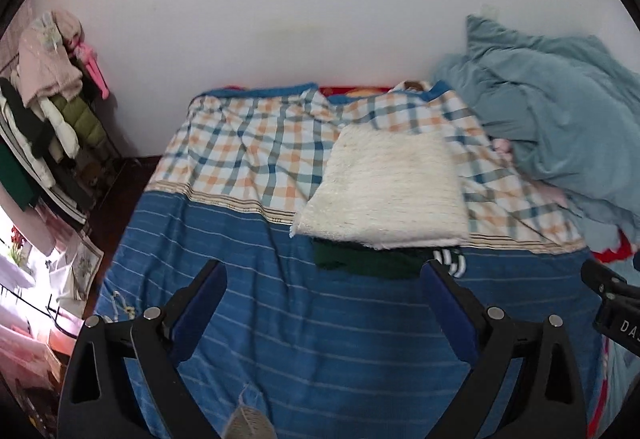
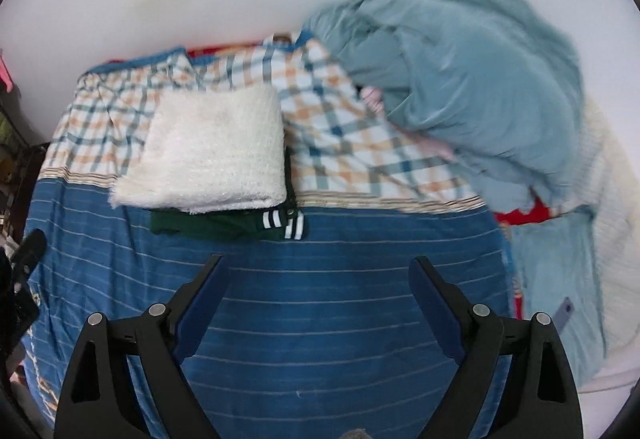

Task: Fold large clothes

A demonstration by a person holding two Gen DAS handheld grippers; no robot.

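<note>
A folded fluffy white garment (image 1: 384, 191) (image 2: 208, 155) lies on the bed on top of a folded dark green garment (image 1: 368, 261) (image 2: 224, 225) with white-striped cuffs (image 2: 286, 225). My left gripper (image 1: 324, 273) is open and empty, above the blue striped sheet just in front of the pile. My right gripper (image 2: 318, 267) is open and empty, above the sheet in front and to the right of the pile. The right gripper's body (image 1: 612, 295) shows at the right edge of the left wrist view.
The bed has a blue striped and plaid sheet (image 1: 280, 319) (image 2: 340, 319). A crumpled grey-blue duvet (image 1: 560, 127) (image 2: 472, 87) is heaped at the right against the white wall. A clothes rack (image 1: 48, 95) stands left of the bed. A phone (image 2: 564, 311) lies at the right.
</note>
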